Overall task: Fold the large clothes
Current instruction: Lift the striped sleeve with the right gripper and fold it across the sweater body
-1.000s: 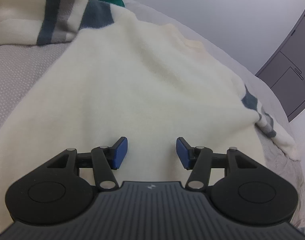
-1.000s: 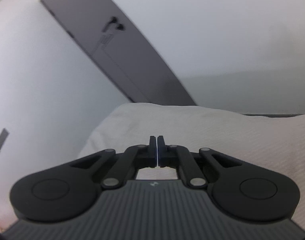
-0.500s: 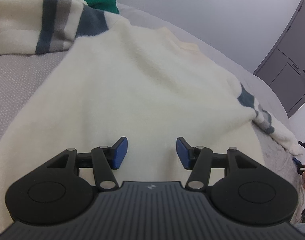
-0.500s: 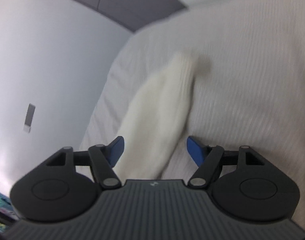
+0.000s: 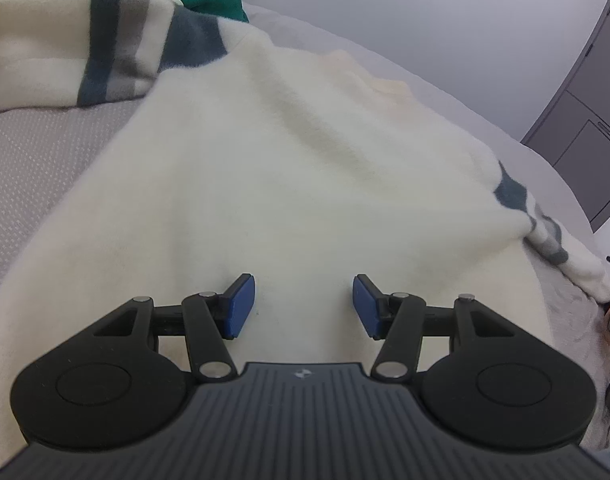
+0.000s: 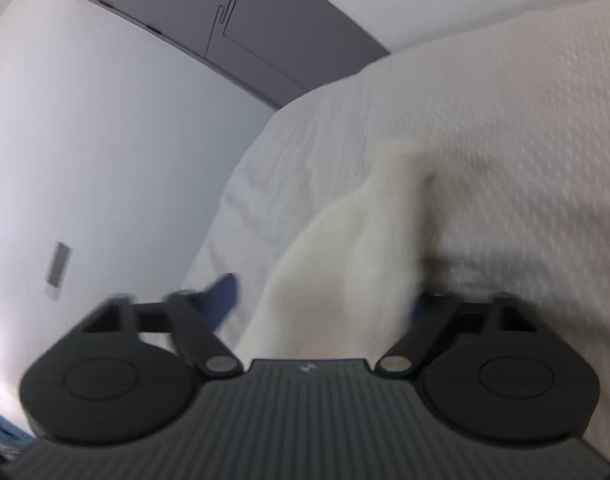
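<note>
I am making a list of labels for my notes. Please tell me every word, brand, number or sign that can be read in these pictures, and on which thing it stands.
No readable words or numbers anywhere.
Left gripper: a small pale emblem on its ribbed body, a logo mark without letters.
Right gripper: the same small emblem, blurred.
Sweater: only dark and grey stripes, no label visible.
Door: no sign.
Wall plate: too blurred to read.

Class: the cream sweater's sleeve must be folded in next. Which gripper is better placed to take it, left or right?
Right. The right gripper has the sleeve end between its closing jaws; the left gripper hovers open over the sweater's body.
</note>
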{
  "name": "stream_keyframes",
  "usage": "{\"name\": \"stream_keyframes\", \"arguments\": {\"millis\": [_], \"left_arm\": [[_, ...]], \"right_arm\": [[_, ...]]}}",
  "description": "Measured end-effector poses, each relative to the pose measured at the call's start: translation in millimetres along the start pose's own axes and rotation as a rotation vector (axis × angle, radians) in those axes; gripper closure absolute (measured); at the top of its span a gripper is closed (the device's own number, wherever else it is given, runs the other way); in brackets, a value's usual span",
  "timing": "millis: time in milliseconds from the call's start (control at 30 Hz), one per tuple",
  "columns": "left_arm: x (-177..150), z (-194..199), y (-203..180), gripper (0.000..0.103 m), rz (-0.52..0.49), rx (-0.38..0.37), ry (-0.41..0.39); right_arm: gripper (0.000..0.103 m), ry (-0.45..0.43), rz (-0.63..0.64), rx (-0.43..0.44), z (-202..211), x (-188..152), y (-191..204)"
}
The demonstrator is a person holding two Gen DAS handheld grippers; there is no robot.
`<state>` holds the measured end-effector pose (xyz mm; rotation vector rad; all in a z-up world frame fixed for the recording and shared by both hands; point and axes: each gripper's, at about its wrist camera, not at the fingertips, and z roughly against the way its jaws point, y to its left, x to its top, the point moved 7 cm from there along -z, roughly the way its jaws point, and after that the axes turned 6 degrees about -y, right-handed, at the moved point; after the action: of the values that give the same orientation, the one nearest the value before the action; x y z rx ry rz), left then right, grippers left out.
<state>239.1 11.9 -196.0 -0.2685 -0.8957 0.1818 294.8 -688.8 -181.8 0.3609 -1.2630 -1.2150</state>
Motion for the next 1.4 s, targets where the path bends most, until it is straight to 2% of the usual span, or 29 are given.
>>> {"name": "stream_keyframes", "arguments": {"millis": [33,100,267,367,467,533,667,767,933,1167,1300,1400], "left_arm": [[0,-1,0,0.043,-0.001,0.003,0.000],[1,-2,0,0.043,-0.002,0.008,-0.001],[3,-3,1,0.043,-0.003,0.013,-0.005],[4,-2,2,0.043,-0.002,0.008,-0.005],[7,0,3,0.043,-0.005,0.011,-0.009],[11,3,4,0.043,-0.007,0.008,-0.019],[23,13,6,0.043,-0.011,0.009,-0.062],[35,24,12,0.043,0.030,0.000,-0.104],[56,38,32,0.043,0.106,-0.022,-0.135],[72,58,59,0.043,0.135,-0.019,-0.198],[82,72,77,0.043,0.157,-0.019,-0.244],[87,81,95,0.043,0.182,-0.013,-0.274]], "right_arm": [[0.062,-0.003,0.012,-0.019,-6,4,1],[0.089,-0.016,0.019,-0.058,0,13,3],[0.091,-0.117,0.148,-0.062,14,43,17],[0.091,-0.139,0.162,-0.055,19,57,23],[0.091,-0.154,0.227,-0.032,22,59,46],[0.091,-0.161,0.251,-0.001,39,56,54],[0.092,-0.178,0.363,0.097,52,48,110],[0.092,-0.171,0.437,0.199,72,33,165],[0.092,-0.164,0.580,0.379,121,-13,260],[0.092,-0.105,0.739,0.669,211,-113,380],[0.091,-0.014,0.775,0.830,254,-183,416],[0.091,0.081,0.802,0.924,279,-239,424]]}}
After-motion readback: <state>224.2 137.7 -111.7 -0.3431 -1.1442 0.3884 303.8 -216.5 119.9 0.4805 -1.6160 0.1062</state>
